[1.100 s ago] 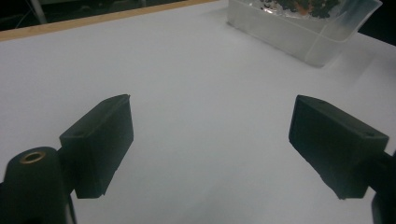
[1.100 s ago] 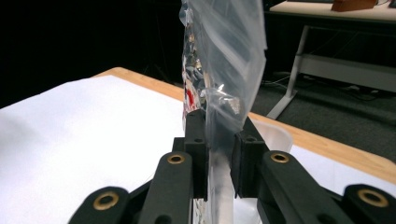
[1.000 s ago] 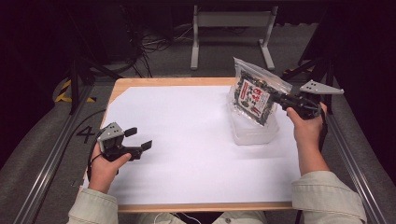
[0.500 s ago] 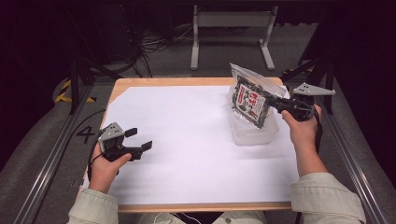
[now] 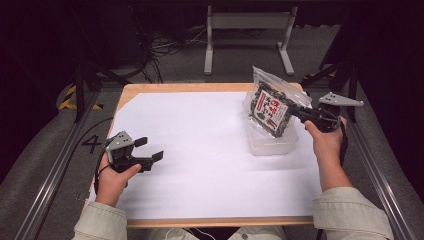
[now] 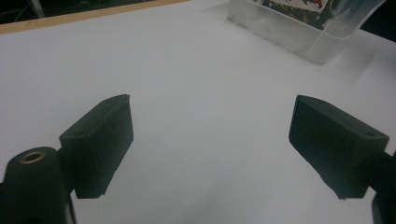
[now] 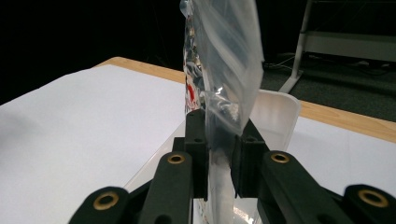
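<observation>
resting low at the near left of the table, the left gripper (image 5: 150,150) sits in the person's left hand (image 5: 112,177), its two black jaws standing wide apart with nothing between them. the left gripper view looks along those blocky, matte pads (image 6: 100,142) at bare white paper, and at its far edge catches the frosted wall of the clear plastic tub (image 6: 299,35), with a strip of the printed bag above it. the high view adds what that view cannot: the grey three-cornered plate on top of this gripper and the pale sleeve behind the hand.

farther off, on the right side, the right gripper (image 5: 295,114) is held in the right hand (image 5: 325,142) with its jaws clamped on the edge of a clear zip bag (image 5: 272,105). the bag is lifted, tilted, and hangs over the tub (image 5: 272,145), which sits on the white sheet (image 5: 200,150) covering the wooden table (image 5: 165,88). from above the bag shows its flat face, dark speckled contents and a red and white label. the right gripper view shows it edge-on instead: a thin, crinkled, glossy film (image 7: 224,70) rising from between the pressed pads, with the tub's rounded translucent rim (image 7: 280,116) just behind.

beyond the table lie dark carpet, cables and a grey metal stand (image 5: 247,30).
</observation>
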